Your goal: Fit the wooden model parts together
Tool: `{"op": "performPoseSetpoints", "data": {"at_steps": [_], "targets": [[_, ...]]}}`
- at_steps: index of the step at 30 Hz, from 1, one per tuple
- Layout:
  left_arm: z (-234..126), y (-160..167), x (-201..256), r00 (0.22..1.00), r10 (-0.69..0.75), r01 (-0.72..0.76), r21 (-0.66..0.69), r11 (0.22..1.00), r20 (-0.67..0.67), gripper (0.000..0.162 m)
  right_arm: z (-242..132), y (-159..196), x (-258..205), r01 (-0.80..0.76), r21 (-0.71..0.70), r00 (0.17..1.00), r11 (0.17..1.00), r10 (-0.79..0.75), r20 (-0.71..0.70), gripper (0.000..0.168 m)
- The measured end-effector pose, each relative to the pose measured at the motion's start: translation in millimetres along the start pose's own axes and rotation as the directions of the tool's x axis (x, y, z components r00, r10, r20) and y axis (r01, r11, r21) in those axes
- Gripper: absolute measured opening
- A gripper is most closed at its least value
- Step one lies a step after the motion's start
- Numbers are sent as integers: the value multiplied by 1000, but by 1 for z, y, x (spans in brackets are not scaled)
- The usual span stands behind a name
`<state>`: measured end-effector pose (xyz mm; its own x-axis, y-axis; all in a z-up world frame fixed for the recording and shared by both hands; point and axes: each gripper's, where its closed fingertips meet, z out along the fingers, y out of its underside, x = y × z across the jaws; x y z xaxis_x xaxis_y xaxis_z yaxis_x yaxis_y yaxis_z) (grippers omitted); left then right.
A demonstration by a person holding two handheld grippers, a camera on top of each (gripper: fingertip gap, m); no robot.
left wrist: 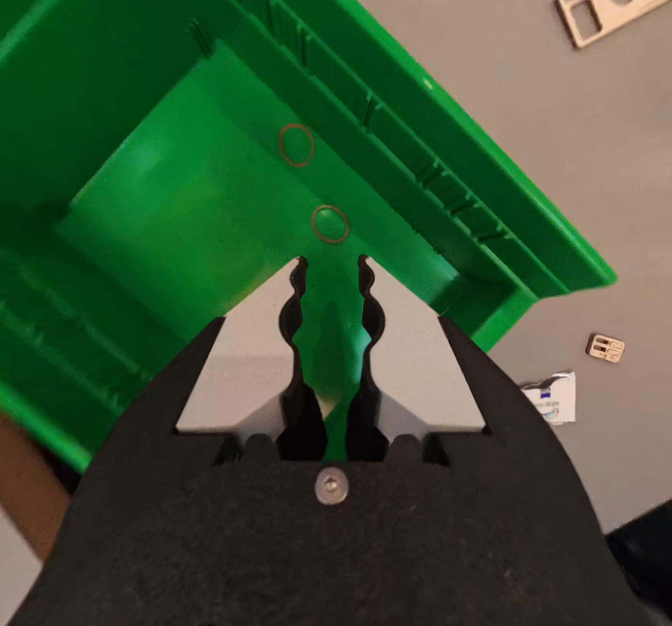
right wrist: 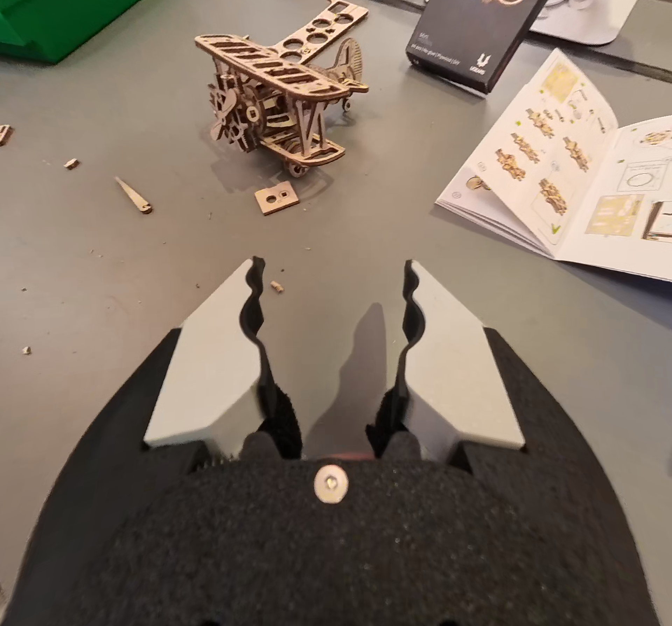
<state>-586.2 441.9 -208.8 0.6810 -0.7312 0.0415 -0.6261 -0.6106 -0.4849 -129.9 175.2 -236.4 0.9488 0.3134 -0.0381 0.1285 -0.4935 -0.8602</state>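
The right hand-held gripper hangs wide open above the grey bench. Beyond it stands a wooden biplane model. An open instruction booklet lies right of the biplane.

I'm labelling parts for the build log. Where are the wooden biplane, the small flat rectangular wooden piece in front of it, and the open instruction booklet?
wooden biplane (right wrist: 271,59): right wrist view, on its upper wing.
flat rectangular wooden piece (right wrist: 277,198): right wrist view, on its top face.
instruction booklet (right wrist: 527,157): right wrist view, on the left page.
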Motion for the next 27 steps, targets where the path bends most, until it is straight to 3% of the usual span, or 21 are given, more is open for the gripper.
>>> {"op": "performPoseSetpoints", "data": {"at_steps": [2,8,11,15,18,21,23,27], "targets": [[24,-5,-1,994,85,-90,-74,993,-69,26,-3,3,-3,10,-12,1000,1000,-10,18,76],[66,0,-15,972,215,-232,-250,940,-93,25,-10,5,1,10,-10,1000,1000,-10,19,76],[73,-6,-17,967,241,-254,-260,932,-80,23,-9,5,2,-2,-13,1000,1000,2,27,76],[74,-4,-14,960,271,-279,-279,919,-68,0,-8,5,1,-4,-18,999,1000,4,46,76],[69,-1,-15,965,256,-260,-264,929,-48,0,-9,1,-2,4,-4,999,1000,-4,51,75],[48,-12,-14,973,229,-224,-142,964,21,0,-10,-18,-17,11,49,995,999,-16,102,73],[16,-32,3,979,200,-201,30,979,48,0,-11,-40,-39,26,96,982,995,-43,182,73],[-70,-70,75,977,204,-210,364,907,56,0,-12,-100,-99,65,196,910,979,-138,390,59]]}}
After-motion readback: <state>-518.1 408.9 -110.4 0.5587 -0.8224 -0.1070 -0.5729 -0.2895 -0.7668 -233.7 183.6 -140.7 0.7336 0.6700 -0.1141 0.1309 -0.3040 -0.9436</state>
